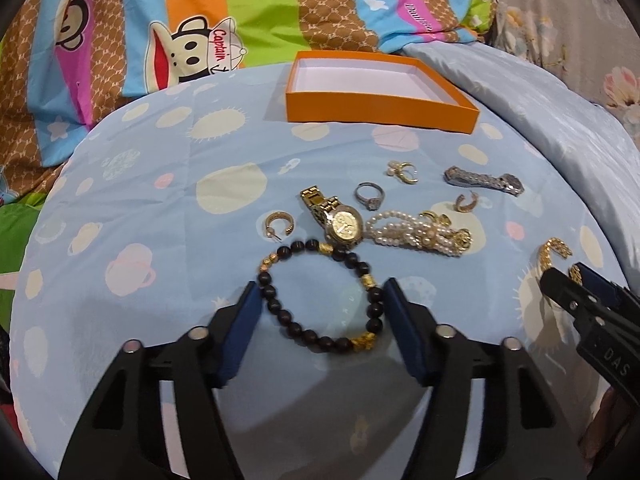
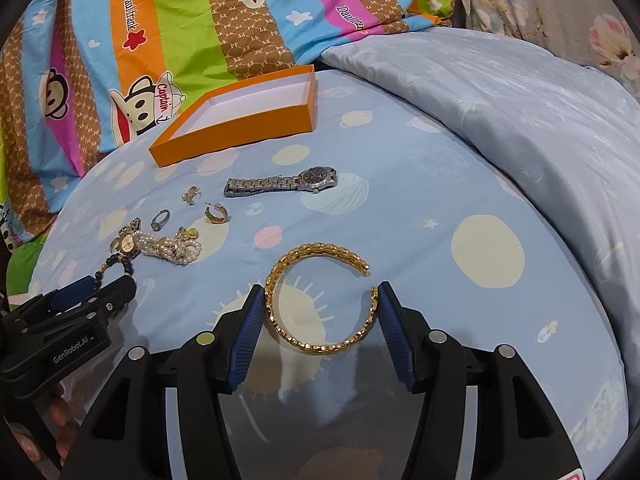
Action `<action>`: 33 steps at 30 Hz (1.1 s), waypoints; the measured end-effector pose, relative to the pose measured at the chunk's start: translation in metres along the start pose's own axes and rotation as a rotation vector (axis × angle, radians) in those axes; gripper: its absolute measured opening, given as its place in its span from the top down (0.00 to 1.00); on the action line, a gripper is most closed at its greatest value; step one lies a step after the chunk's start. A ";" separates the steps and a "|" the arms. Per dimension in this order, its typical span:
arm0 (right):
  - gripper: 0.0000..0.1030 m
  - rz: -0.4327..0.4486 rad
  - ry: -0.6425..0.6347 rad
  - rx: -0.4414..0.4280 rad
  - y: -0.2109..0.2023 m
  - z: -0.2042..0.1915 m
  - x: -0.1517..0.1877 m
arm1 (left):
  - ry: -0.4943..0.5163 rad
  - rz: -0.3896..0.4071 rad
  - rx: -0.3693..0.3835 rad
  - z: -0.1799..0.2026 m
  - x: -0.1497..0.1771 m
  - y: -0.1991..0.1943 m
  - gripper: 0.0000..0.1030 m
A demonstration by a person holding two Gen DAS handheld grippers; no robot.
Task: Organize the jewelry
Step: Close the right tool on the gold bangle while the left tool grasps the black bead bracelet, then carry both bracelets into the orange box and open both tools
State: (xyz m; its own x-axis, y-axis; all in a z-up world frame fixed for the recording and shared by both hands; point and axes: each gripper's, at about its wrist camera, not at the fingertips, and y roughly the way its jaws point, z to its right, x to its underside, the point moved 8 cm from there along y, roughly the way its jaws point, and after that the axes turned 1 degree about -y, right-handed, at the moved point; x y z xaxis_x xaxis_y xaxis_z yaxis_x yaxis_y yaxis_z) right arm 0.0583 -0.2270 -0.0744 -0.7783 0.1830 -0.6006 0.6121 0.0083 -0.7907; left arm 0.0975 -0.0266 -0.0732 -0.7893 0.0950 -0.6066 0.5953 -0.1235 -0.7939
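Note:
An empty orange box (image 1: 376,110) (image 2: 236,136) sits at the back of the blue bed cover. My left gripper (image 1: 320,292) is open, its fingers either side of a dark bead bracelet (image 1: 280,312) with gold beads. My right gripper (image 2: 318,294) is open around a gold cuff bangle (image 2: 276,312), its pads touching or nearly touching the sides; it also shows in the left wrist view (image 1: 554,250). Nearby lie a gold watch (image 1: 344,226), a pearl bracelet (image 1: 416,236) (image 2: 176,250), a silver watch (image 2: 280,182) (image 1: 484,178), a silver ring (image 1: 370,196), hoop earrings (image 1: 278,226) (image 2: 216,213) and a pearl earring (image 1: 404,172).
The jewelry lies on a blue patterned cover (image 2: 400,208) over a rounded bed surface. A colourful striped cartoon quilt (image 1: 160,40) lies behind the box. A bunched pale blue duvet (image 2: 500,112) rises at the right, with floral fabric (image 2: 560,4) beyond.

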 end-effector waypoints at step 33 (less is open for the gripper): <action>0.46 0.129 -0.070 -0.137 -0.014 -0.043 -0.107 | 0.021 0.165 0.174 -0.001 -0.096 -0.063 0.86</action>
State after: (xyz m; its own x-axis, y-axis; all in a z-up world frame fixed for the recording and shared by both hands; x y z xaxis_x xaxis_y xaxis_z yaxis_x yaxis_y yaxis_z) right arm 0.1386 -0.2044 0.0058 -0.6974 0.1225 -0.7061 0.7167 0.1242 -0.6863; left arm 0.1362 -0.0274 0.0352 -0.6793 0.0794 -0.7296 0.6797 -0.3068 -0.6662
